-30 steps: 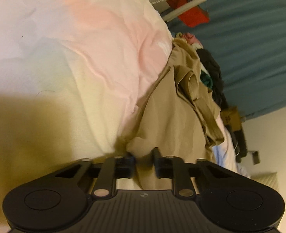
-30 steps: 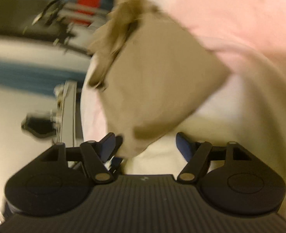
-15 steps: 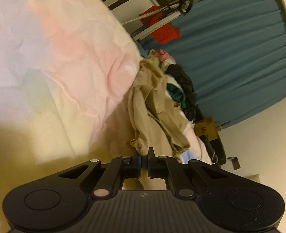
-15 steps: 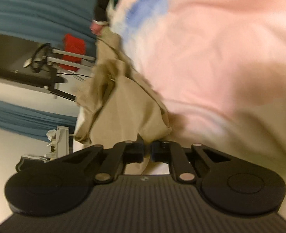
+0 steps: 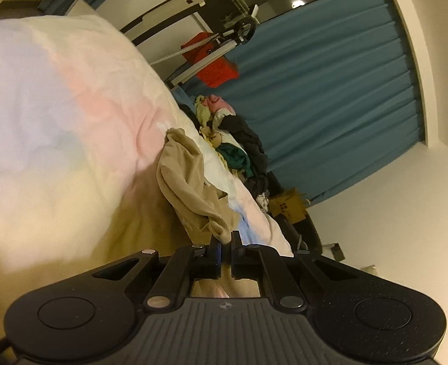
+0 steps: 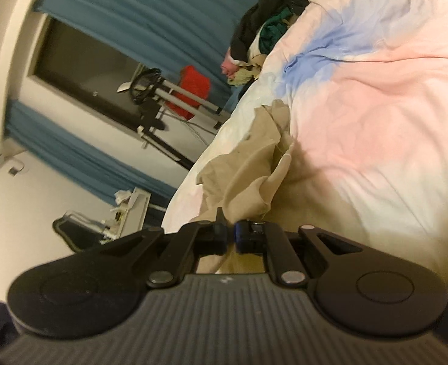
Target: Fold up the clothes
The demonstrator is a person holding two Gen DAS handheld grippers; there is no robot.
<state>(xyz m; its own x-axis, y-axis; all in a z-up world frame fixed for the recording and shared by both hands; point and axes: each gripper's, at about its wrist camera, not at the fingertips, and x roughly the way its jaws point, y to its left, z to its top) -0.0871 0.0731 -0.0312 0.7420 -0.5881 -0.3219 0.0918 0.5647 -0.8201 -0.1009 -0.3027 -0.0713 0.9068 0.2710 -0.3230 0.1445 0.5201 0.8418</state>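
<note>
On the left wrist view, the left gripper (image 5: 226, 240) was clamped on a ribbed edge of the tan garment (image 5: 184, 182). A second before, the jaws sat a little apart with cloth between them; they closed the rest of the way, and more room showed behind the bed (image 5: 56, 121) than before, so the cloth looked lifted. Garment trailed from the tips up along the bed edge, bunched, near the clothes pile (image 5: 239, 149).

Over on the right wrist view, the right gripper (image 6: 231, 228) was pinched on another corner of the tan garment (image 6: 248, 170). Its jaws had stood wide a second before and snapped closed on the fabric. Cloth hung crumpled just beyond the tips, over the bed (image 6: 376, 106). Judged: both corners secured, ready to spread for folding.
</note>
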